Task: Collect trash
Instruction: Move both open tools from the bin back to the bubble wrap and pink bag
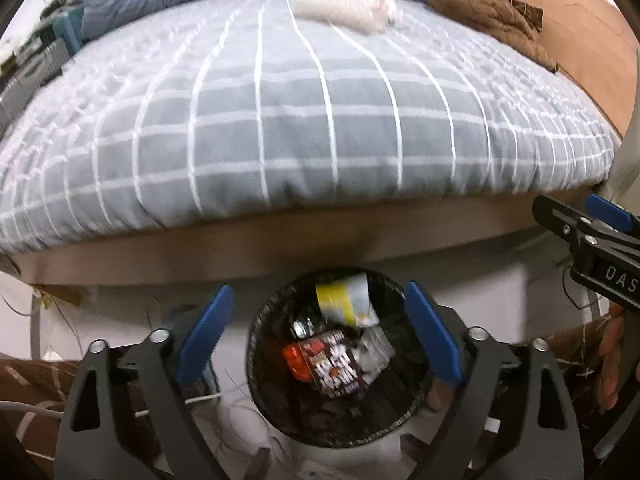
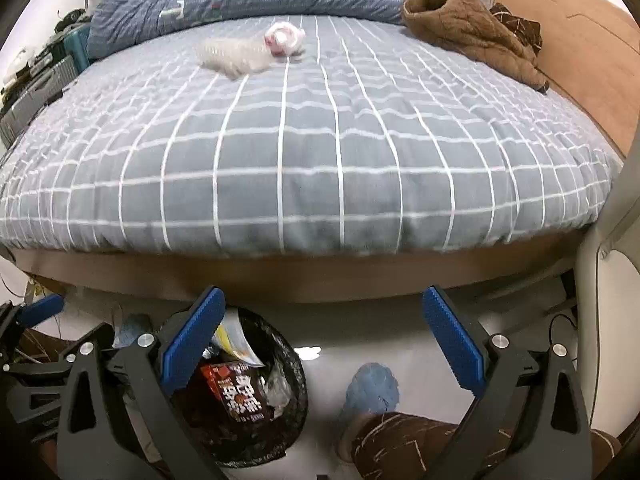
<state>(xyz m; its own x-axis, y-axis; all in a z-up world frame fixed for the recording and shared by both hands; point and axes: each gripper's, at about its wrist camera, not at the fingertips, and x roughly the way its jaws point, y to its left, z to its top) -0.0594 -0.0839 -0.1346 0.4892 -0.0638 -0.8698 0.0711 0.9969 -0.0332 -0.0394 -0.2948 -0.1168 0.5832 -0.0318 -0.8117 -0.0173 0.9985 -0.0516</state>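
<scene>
Several pieces of trash lie in the black-lined bin (image 1: 336,360) on the pale floor at the foot of the bed (image 1: 304,120): a dark red snack packet (image 1: 336,364), a yellow and white wrapper (image 1: 346,300), an orange scrap (image 1: 294,360) and some clear plastic (image 1: 374,350). We hold our left gripper (image 1: 320,344) tilted steeply down over the bin's mouth, its blue pads (image 1: 206,332) spread wide with nothing between them. Our right gripper (image 2: 324,356) points down at bare floor just right of the bin, jaws equally wide and empty; one pad (image 2: 192,344) overlaps the rim. On the checked cover farther off rests a crumpled white and pink bundle (image 2: 284,40), beside a brown garment (image 2: 460,28).
</scene>
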